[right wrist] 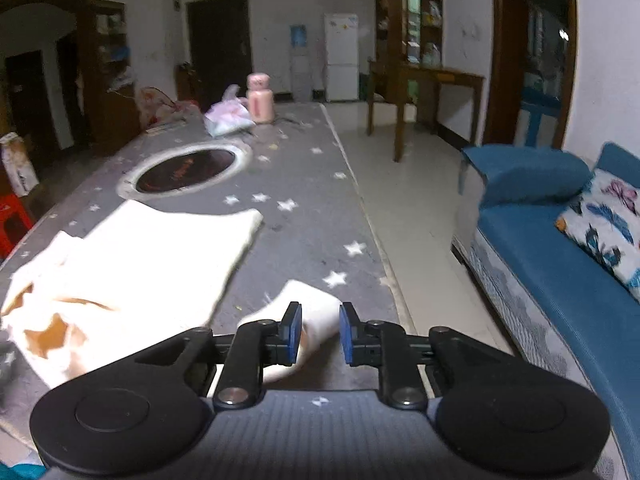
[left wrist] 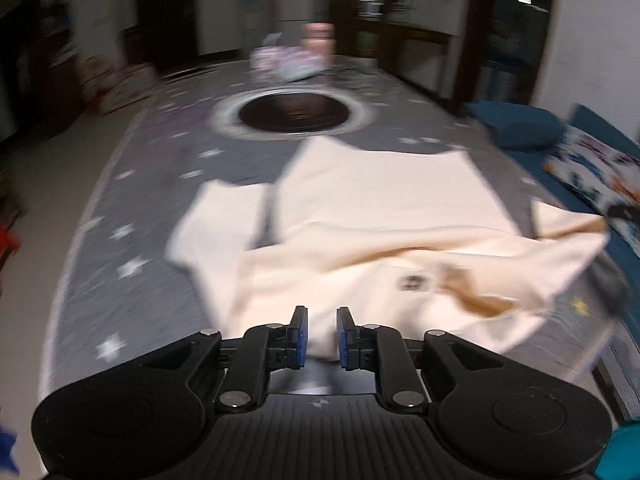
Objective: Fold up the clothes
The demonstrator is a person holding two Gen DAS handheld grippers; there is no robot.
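Observation:
A cream garment (left wrist: 380,220) lies rumpled on the long table under a grey, star-printed cloth (left wrist: 132,208). Its near part is bunched, with a small dark label showing. My left gripper (left wrist: 322,310) hovers at the garment's near edge. Its blue pads stand slightly apart, and fabric shows through the gap without being pinched. In the right wrist view the garment (right wrist: 160,248) lies to the left, and one sleeve (right wrist: 310,296) reaches toward the table's right edge. My right gripper (right wrist: 320,306) is over that sleeve's end, open, with its pads a little apart.
A round black hotplate (right wrist: 186,170) is set into the table beyond the garment. A pink bottle (right wrist: 260,98) and a plastic bag (right wrist: 228,114) stand at the far end. A blue sofa (right wrist: 560,280) with a patterned cushion runs along the right. A red stool (right wrist: 12,220) stands at the left.

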